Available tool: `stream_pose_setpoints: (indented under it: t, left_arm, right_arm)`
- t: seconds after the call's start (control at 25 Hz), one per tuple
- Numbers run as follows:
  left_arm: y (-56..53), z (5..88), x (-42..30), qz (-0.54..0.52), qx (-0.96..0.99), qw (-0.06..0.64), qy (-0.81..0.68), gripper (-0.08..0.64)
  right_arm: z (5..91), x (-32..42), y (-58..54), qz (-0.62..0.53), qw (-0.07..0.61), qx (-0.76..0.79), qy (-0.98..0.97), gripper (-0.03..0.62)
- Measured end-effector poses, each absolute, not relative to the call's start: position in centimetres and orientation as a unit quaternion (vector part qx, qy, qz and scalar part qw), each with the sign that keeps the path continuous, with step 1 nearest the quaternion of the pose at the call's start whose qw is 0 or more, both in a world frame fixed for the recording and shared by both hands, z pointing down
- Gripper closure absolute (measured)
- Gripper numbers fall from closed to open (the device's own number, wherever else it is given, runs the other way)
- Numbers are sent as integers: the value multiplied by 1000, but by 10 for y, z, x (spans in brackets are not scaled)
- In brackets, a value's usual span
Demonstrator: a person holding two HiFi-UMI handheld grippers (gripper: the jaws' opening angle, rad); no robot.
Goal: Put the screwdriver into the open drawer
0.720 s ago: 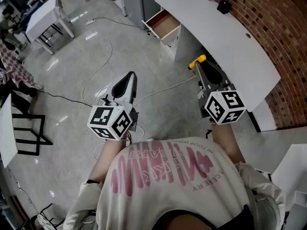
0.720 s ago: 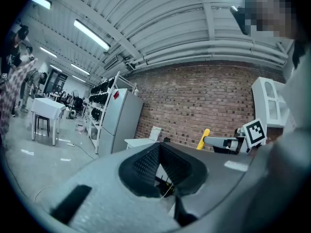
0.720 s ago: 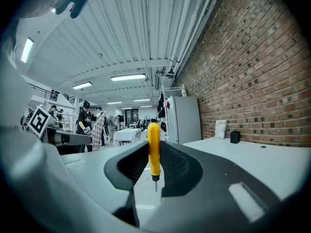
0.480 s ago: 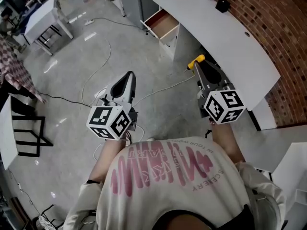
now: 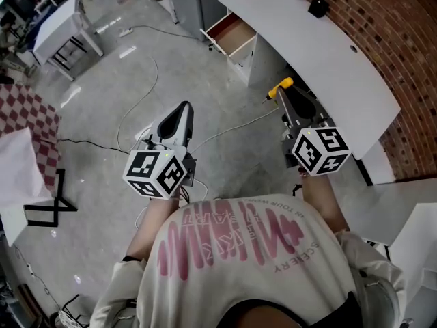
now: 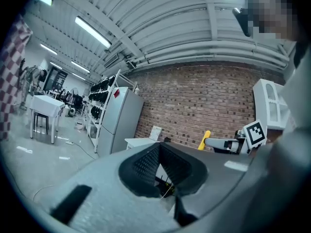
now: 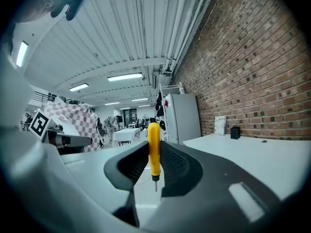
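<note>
1. The right gripper (image 5: 286, 95) has its fingers clamped on the screwdriver (image 5: 280, 87). In the right gripper view the pads pinch the lower half of the yellow handle. The handle top pokes up above them and the thin metal tip hangs below.
2. The left gripper (image 5: 182, 108) is doing nothing. Its fingers are closed tip to tip with nothing between them, and it's held out over the floor.
3. The open drawer (image 5: 233, 35) sits under the far end of the white tabletop (image 5: 321, 53), well ahead of the screwdriver, so I'd say the carry isn't done yet.
4. My guess on handling is that it's light and stiff, no flex to worry about. The round plastic handle looks smooth, so it could swivel in the pinch.
5. The handle is the right place to hold it. It's fatter than the shaft and gives the pads more to bite on.
</note>
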State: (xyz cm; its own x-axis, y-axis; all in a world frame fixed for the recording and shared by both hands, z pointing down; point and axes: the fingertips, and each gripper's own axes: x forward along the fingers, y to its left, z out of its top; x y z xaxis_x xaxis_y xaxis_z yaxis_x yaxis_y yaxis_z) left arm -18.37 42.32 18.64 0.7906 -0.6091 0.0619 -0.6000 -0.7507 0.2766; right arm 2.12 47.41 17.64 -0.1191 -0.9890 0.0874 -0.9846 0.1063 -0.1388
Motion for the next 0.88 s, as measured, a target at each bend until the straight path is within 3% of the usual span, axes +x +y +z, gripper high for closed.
stream_pose_setpoints:
  t: [0.52, 0.88]
  left_arm:
    - [385, 193, -204, -15, 943, 135, -305, 557]
    - [372, 220, -196, -15, 941, 163, -296, 557]
  right_arm:
    - [180, -3, 442, -69, 14, -672, 737, 507]
    - [207, -6, 438, -82, -27, -674, 733, 508]
